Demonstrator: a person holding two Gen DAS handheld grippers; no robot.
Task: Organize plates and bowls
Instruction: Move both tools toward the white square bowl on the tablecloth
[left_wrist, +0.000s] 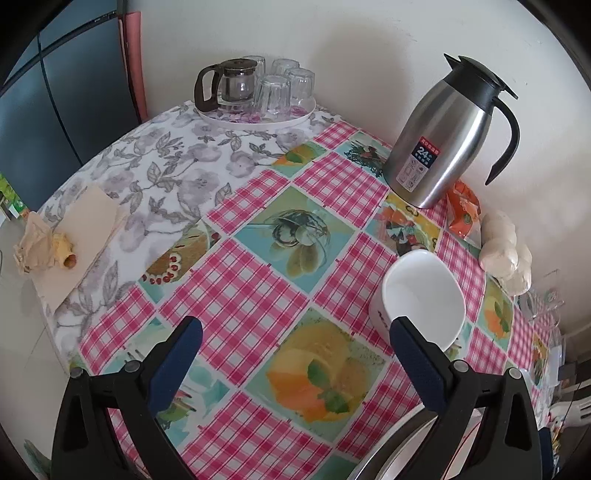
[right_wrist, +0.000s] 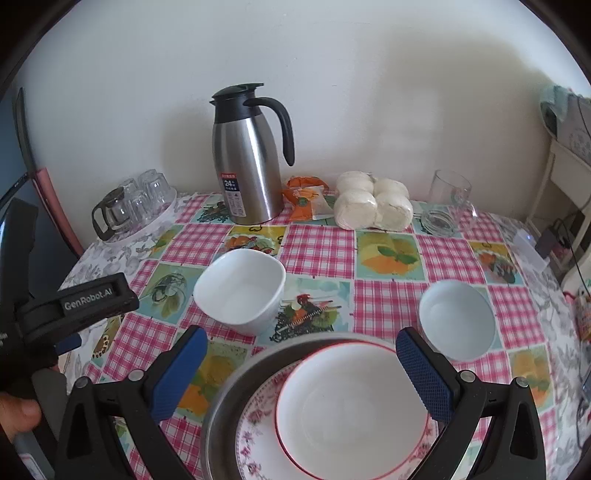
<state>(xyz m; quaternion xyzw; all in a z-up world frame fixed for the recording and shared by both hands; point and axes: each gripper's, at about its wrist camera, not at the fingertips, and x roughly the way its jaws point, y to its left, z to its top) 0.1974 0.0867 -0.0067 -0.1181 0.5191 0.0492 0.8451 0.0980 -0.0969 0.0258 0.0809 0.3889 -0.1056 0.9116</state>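
A white squarish bowl (right_wrist: 242, 290) stands on the checked tablecloth; in the left wrist view it (left_wrist: 421, 295) sits just beyond my right fingertip. A smaller round white bowl (right_wrist: 456, 319) stands to the right. A stack lies at the near edge: a grey metal plate (right_wrist: 225, 398), a floral plate (right_wrist: 258, 446) on it, and a red-rimmed white plate (right_wrist: 351, 406) on top. My right gripper (right_wrist: 301, 345) is open above the stack's far rim, holding nothing. My left gripper (left_wrist: 297, 328) is open and empty over the cloth; its body shows at the left of the right wrist view (right_wrist: 74, 302).
A steel thermos jug (right_wrist: 247, 162) stands at the back by the wall. A tray with a glass teapot and tumblers (left_wrist: 255, 88) is at the far left corner. Wrapped buns (right_wrist: 373, 205), an orange packet (right_wrist: 304, 199), a glass mug (right_wrist: 448, 192) and an ashtray (right_wrist: 437, 221) line the back. Paper and scraps (left_wrist: 62, 240) lie at the left edge.
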